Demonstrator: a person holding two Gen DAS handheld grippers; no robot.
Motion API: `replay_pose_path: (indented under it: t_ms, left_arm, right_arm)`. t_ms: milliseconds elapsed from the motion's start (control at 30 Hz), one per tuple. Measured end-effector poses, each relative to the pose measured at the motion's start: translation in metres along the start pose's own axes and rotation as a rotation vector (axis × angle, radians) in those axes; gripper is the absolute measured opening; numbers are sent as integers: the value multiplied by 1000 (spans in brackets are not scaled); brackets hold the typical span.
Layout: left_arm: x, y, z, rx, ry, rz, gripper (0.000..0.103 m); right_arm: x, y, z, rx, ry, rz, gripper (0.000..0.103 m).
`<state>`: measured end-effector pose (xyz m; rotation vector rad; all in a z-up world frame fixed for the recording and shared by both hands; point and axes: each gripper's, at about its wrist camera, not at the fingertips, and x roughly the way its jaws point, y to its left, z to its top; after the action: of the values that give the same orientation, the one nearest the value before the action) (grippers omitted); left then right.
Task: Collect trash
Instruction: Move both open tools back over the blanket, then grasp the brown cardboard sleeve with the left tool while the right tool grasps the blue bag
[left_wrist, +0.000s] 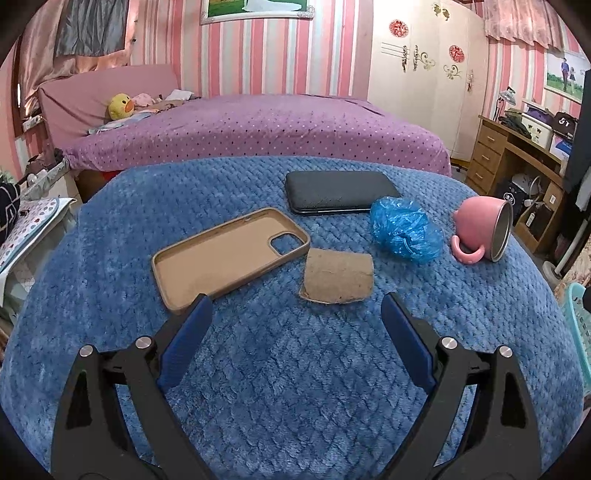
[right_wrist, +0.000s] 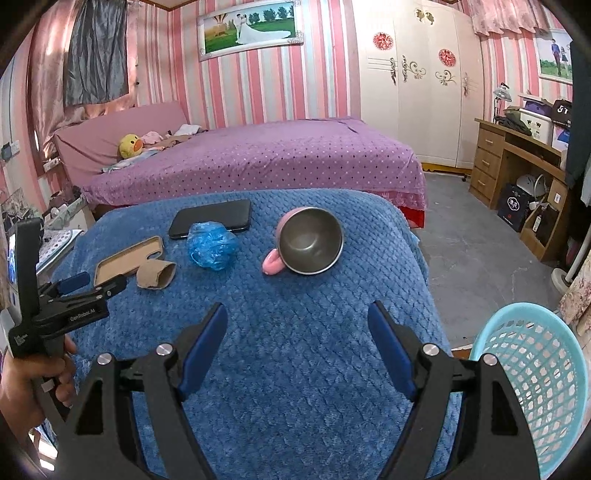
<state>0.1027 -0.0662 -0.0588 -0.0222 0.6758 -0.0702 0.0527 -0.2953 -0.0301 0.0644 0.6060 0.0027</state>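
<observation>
Currently, two handheld grippers are hovering over a table covered with a quilted blue blanket, both spread wide and gripping nothing. Seen from the left wrist view, the left gripper is pointing at a flattened cardboard tube, which is lying just ahead of its fingertips and looks like the nearest piece of trash. Touching or nearly touching that tube on the left is an empty tan phone case, lying face up. Farther back, a dark phone is resting flat, and a crumpled blue plastic bag is sitting just beside it, probably trash as well. A pink mug is lying tipped on its side near the right edge, its metal interior showing. From the right wrist view, the right gripper is waiting over bare blanket, well short of the mug, while a person's hand is holding the left gripper's handle. A light blue mesh basket is standing just off the table's right side, likely placed there to receive the collected trash. Nothing has been picked up yet.
</observation>
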Motion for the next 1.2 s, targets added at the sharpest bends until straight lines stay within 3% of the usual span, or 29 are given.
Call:
replay_pose_path:
  t_ms: [200, 667, 900, 933, 1000, 1033, 1200]
  left_arm:
    - [7, 5, 0, -13, 12, -8, 90]
    - [42, -6, 12, -84, 55, -119, 90]
    - [65, -13, 17, -78, 97, -92, 89]
    - [67, -12, 17, -85, 102, -90, 88]
    - [73, -10, 17, -99, 124, -107, 62]
    - [76, -11, 16, -101, 139, -117, 56]
    - [68, -11, 18, -106, 101, -132, 53]
  right_arm:
    - [12, 1, 4, 8, 12, -1, 78]
    - [52, 36, 13, -26, 48, 48, 78]
    - [74, 47, 13, -39, 87, 62, 78]
    - [79, 50, 14, -40, 96, 62, 78]
    - [85, 54, 15, -45, 105, 60, 78]
    - [89, 57, 15, -50, 110, 57, 78]
    - [103, 66, 23, -43, 118, 47, 78]
